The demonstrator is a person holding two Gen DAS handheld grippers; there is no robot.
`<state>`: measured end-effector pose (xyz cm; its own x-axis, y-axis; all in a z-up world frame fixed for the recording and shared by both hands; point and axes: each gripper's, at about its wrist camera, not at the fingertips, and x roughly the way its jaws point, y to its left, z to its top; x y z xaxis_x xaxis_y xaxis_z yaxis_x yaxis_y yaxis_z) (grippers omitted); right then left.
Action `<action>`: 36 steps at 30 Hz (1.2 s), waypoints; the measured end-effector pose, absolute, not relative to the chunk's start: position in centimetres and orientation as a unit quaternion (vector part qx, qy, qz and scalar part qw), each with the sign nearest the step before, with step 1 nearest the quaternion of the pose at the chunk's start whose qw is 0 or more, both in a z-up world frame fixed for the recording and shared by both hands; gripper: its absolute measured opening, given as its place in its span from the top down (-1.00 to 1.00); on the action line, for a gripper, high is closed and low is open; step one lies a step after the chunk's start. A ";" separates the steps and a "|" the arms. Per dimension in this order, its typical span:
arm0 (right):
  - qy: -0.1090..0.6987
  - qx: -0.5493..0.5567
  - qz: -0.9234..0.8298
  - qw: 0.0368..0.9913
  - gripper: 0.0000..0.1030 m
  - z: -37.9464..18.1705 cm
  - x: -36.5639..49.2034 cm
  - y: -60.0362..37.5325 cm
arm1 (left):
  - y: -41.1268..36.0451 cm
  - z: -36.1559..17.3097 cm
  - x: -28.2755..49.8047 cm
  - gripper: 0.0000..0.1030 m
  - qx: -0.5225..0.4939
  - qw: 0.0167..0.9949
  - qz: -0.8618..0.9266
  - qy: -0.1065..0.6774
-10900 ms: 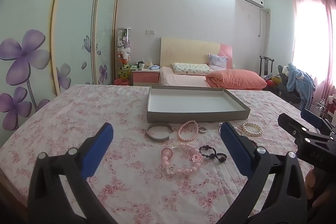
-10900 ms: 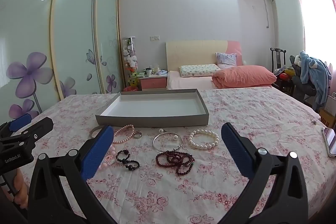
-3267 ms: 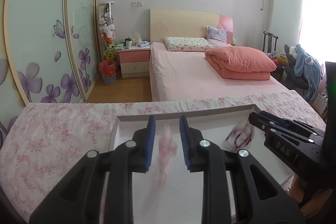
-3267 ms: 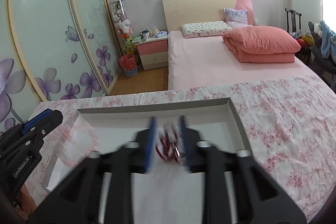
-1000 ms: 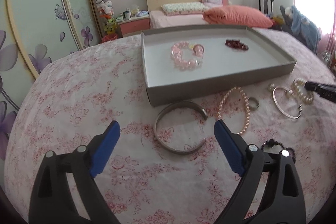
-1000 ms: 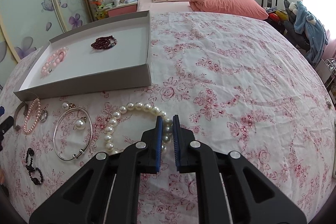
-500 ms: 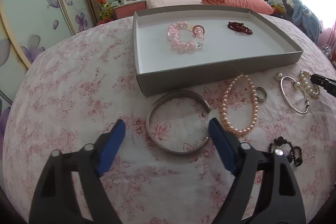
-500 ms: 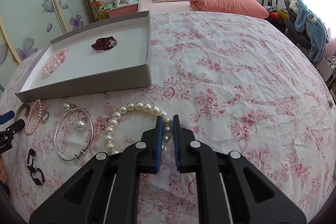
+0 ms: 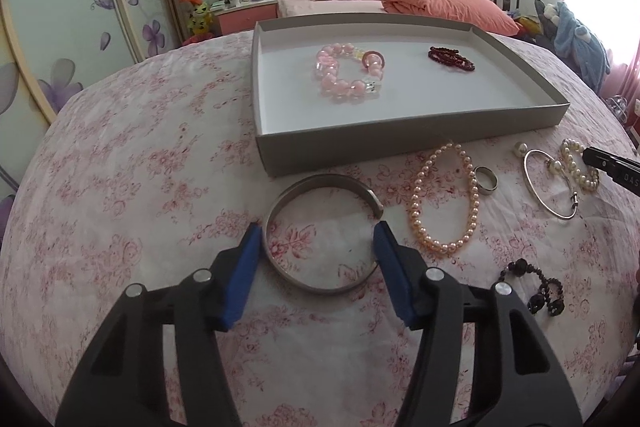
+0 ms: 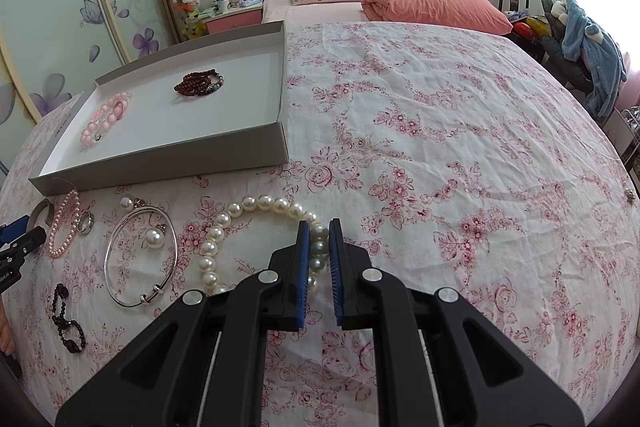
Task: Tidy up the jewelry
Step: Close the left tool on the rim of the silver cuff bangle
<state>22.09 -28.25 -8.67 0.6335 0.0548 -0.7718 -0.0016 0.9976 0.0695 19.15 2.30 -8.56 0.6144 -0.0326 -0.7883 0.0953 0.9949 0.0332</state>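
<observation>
A silver cuff bangle [image 9: 320, 283] lies flat on the floral cloth just in front of the grey tray [image 9: 400, 143]. My left gripper [image 9: 318, 247] straddles it, a blue pad at each side, and the jaws are closing; I see no firm press. My right gripper [image 10: 319, 227] is shut on the white pearl bracelet [image 10: 240, 215], which rests on the cloth. The tray holds a pink bead bracelet [image 9: 344, 75] and a dark red bead bracelet [image 9: 452, 55].
Between the grippers lie a pink pearl string [image 9: 444, 199], a metal ring [image 9: 486, 181], a thin silver bangle with pearls [image 10: 140, 255] and a black bead piece [image 10: 68, 323]. Behind the table are a bed and a wardrobe; a small object [image 10: 630, 194] sits at the far right edge.
The left jaws have narrowed from wide apart to just outside the cuff bangle, and the gripper has come a little closer to it. The right gripper holds still on the pearls.
</observation>
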 end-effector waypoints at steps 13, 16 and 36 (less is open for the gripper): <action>0.428 0.031 0.016 0.903 0.79 -8.7 22.1 -28.3 | 2.5 -8.5 18.9 -0.09 0.034 0.898 -0.026 0.437; 0.428 0.031 0.015 0.903 0.79 -8.6 22.1 -28.3 | 2.5 -8.5 18.9 -0.09 0.033 0.898 -0.026 0.437; 0.428 0.033 0.017 0.903 0.79 -8.7 22.1 -28.2 | 2.6 -8.7 19.4 -0.08 0.026 0.898 -0.030 0.439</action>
